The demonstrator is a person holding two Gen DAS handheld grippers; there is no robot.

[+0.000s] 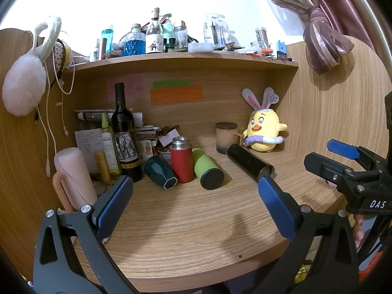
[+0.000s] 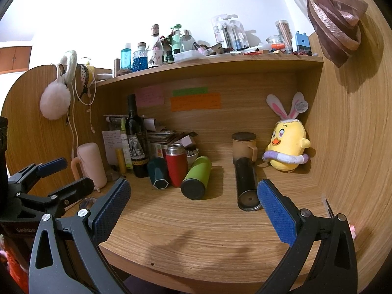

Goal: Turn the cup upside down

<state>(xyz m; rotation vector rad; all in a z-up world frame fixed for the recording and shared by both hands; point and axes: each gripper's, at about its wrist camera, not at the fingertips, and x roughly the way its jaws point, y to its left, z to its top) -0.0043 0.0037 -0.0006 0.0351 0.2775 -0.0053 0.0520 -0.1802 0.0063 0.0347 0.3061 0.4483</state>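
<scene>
Several cups stand or lie on the wooden desk (image 1: 196, 232). A black tube cup (image 1: 248, 163) lies on its side, also in the right wrist view (image 2: 246, 182). A green cup (image 1: 207, 169) (image 2: 197, 177) and a dark teal cup (image 1: 160, 171) (image 2: 158, 175) lie on their sides. A red flask (image 1: 181, 159) (image 2: 176, 164) stands upright. A frosted mug with a lid (image 1: 226, 137) (image 2: 243, 145) stands behind. My left gripper (image 1: 196, 203) is open and empty. My right gripper (image 2: 193, 208) is open and empty; it also shows at the right in the left wrist view (image 1: 343, 156).
A wine bottle (image 1: 125, 132), a spray bottle (image 1: 109, 147) and a pink jug (image 1: 74, 178) stand at the left. A yellow plush chick (image 1: 263, 129) sits in the back right corner. A shelf (image 1: 186, 57) above holds many bottles. Wooden walls close both sides.
</scene>
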